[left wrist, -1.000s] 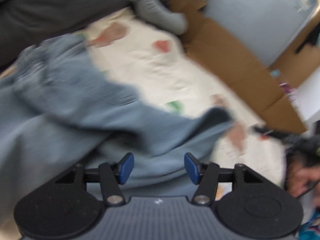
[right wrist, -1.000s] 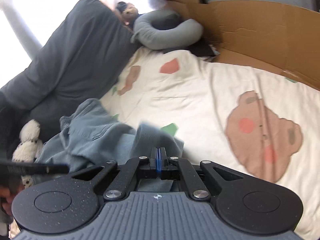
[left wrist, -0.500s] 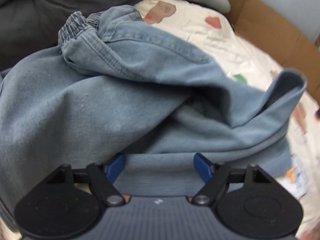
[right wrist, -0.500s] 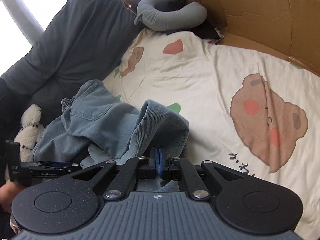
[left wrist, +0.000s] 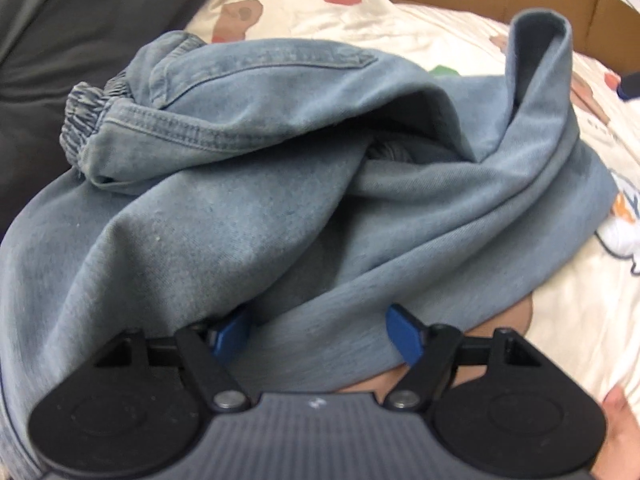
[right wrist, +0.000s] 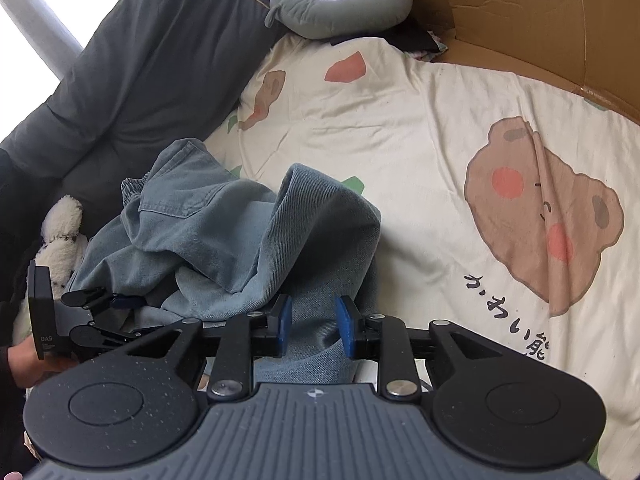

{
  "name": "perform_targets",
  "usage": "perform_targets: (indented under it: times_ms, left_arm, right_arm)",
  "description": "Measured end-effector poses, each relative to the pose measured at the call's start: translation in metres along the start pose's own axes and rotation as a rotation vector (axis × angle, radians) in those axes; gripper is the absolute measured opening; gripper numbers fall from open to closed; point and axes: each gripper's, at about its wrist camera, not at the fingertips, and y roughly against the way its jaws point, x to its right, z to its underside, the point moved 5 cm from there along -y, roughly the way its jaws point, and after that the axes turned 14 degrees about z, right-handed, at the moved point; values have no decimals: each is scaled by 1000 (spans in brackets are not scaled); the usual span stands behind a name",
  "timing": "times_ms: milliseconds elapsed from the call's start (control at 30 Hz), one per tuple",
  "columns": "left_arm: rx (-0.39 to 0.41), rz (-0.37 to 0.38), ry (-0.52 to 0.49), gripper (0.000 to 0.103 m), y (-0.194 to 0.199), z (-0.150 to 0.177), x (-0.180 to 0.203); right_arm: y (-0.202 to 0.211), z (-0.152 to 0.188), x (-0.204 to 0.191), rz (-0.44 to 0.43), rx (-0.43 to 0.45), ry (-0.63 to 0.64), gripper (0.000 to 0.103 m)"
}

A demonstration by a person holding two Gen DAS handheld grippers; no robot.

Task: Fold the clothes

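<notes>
Light blue jeans [left wrist: 248, 216] lie crumpled on the bed, elastic waistband [left wrist: 86, 120] at the left and one leg end standing up at the right. My left gripper [left wrist: 320, 332] hovers low over the near edge with its jaws wide apart. A fold of denim hides part of its left pad and neither pad presses. In the right wrist view the same jeans [right wrist: 240, 240] sit at centre left. My right gripper [right wrist: 314, 326] has its jaws opening, denim lying loose between the blue pads. The left gripper [right wrist: 128, 316] shows at the pile's left edge.
A cream sheet with bear prints [right wrist: 540, 208] covers the bed. A cardboard wall [right wrist: 540, 20] stands at the back and right. A dark grey duvet [right wrist: 132, 60] lies along the left, with a grey curved pillow [right wrist: 340, 4] and a white plush toy [right wrist: 60, 236]. A hand [right wrist: 24, 364] holds the left gripper.
My right gripper was shut on a fold of the jeans and its jaws have now parted. The left gripper sank toward the pile, rolled, and spread its jaws wider.
</notes>
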Motion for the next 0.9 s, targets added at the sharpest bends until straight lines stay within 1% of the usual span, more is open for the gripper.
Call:
perform_targets:
  times_ms: [67, 133, 167, 267, 333, 367, 400, 433, 533, 600, 700, 800, 900]
  left_arm:
    - [-3, 1, -18, 79, -1, 2, -1]
    - [-4, 4, -15, 79, -2, 5, -1]
    - [-4, 9, -5, 77, -3, 6, -2]
    - [-3, 37, 47, 66, -2, 8, -4]
    - [2, 54, 59, 50, 1, 9, -5]
    - [4, 58, 64, 45, 3, 9, -6]
    - [7, 64, 70, 33, 5, 9, -6]
    - [8, 69, 78, 26, 8, 10, -7]
    - [15, 86, 109, 11, 18, 10, -8]
    - [33, 105, 144, 7, 27, 10, -8]
    - [65, 131, 177, 6, 42, 9, -3]
    - [107, 179, 214, 5, 58, 6, 4]
    - [148, 238, 215, 5, 71, -4, 20]
  right_arm:
    - [0, 0, 0, -1, 0, 2, 27]
    - [-1, 1, 0, -2, -3, 2, 30]
    - [-1, 2, 0, -2, -6, 2, 30]
    - [-3, 5, -2, -5, -16, 5, 30]
    - [-3, 6, -4, -9, -22, 8, 30]
    - [-3, 7, -5, -11, -24, 8, 30]
    - [-4, 7, -5, -14, -27, 7, 30]
    - [-4, 8, -6, -16, -29, 7, 30]
    - [-6, 10, -10, -25, -36, 11, 30]
    - [-6, 12, -12, -32, -39, 15, 30]
    - [-7, 14, -15, -43, -47, 16, 30]
    - [-8, 16, -18, -60, -59, 12, 30]
    - [-8, 17, -23, -83, -72, 9, 30]
